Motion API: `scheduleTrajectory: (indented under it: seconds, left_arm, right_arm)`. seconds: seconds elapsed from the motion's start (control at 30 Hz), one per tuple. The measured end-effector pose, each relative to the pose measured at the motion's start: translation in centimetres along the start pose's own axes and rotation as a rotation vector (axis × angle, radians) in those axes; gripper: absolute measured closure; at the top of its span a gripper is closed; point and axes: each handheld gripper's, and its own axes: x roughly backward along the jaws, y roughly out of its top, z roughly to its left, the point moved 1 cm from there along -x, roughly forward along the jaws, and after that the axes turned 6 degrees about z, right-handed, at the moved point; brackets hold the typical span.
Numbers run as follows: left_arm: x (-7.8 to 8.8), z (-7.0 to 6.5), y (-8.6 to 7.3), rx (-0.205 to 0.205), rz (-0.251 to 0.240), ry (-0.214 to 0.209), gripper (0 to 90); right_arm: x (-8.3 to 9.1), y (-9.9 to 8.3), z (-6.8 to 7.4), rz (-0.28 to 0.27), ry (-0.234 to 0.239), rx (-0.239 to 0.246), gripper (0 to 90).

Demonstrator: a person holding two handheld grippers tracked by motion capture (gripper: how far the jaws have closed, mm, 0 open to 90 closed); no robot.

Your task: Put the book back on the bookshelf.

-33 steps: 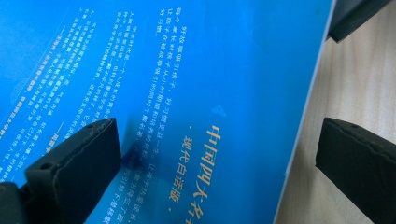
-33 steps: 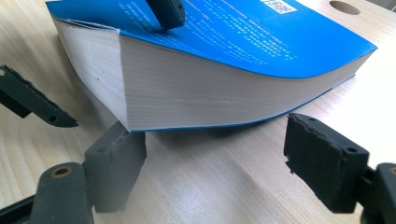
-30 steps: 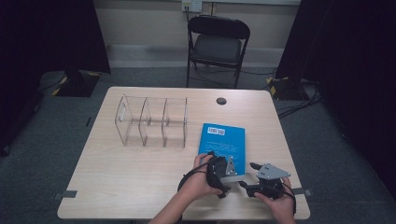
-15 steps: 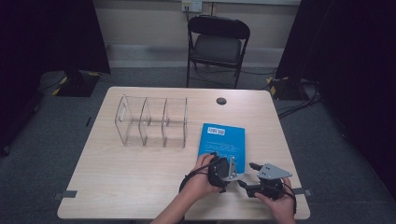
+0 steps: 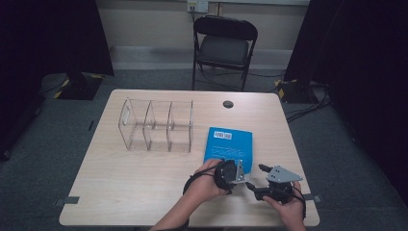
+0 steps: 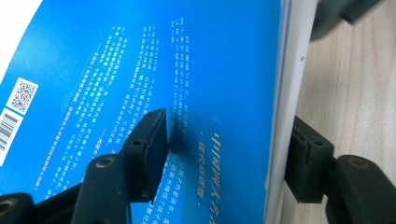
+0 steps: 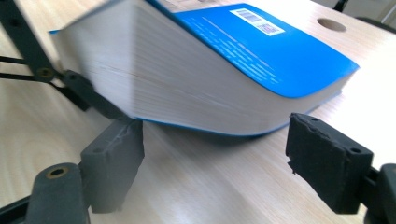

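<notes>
I am closing my left gripper (image 6: 224,154) on the thick blue glossy-covered paperback book (image 5: 229,147) lying near the front right of the pale wood-grain tabletop (image 5: 144,178) — one matte black rubber jaw resting on the cover, the other beside the page block, though I cannot tell if both are pressing. My right gripper (image 7: 215,158) is standing wide, jaws apart around the book's raised, cream-paged corner — its far edge blurring.

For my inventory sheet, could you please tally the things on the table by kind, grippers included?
Blue book: 1
Clear acrylic organizer: 1
Handheld grippers: 2, left gripper and right gripper
Total: 4
</notes>
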Motion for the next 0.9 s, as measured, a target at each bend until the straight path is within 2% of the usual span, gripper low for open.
scheduleTrajectory:
  seconds: [0.1,0.17,0.23,0.33,0.47,0.7,0.9]
  left_arm:
    - [0.2,0.0,0.1,0.004,0.006,-0.002,43.6]
    - [0.4,0.1,0.2,-0.008,0.018,0.003,45.6]
    - [0.5,0.1,0.2,-0.001,0.023,-0.004,47.1]
    - [1.1,0.2,0.3,-0.018,0.05,-0.007,49.4]
    - [2.7,0.8,0.5,-0.027,0.047,-0.007,53.3]
    - [6.3,1.7,1.6,-0.022,0.058,-0.07,57.8]
    - [8.3,1.8,2.2,-0.05,0.067,-0.117,59.2]
  right_arm:
    - [-0.1,-0.3,-0.5,-0.008,-0.013,-0.024,19.1]
    - [0.0,-0.4,-0.6,0.002,-0.016,-0.028,19.5]
    - [-0.1,-0.5,-0.6,-0.002,-0.005,-0.023,19.5]
    - [-0.2,-0.5,-0.6,0.005,-0.006,-0.006,19.4]
    - [-0.5,-0.3,-0.4,0.007,0.005,0.012,17.7]
    - [-0.9,0.5,0.0,-0.017,-0.003,0.04,17.0]
    - [-0.5,1.3,0.0,-0.064,0.009,0.082,16.8]
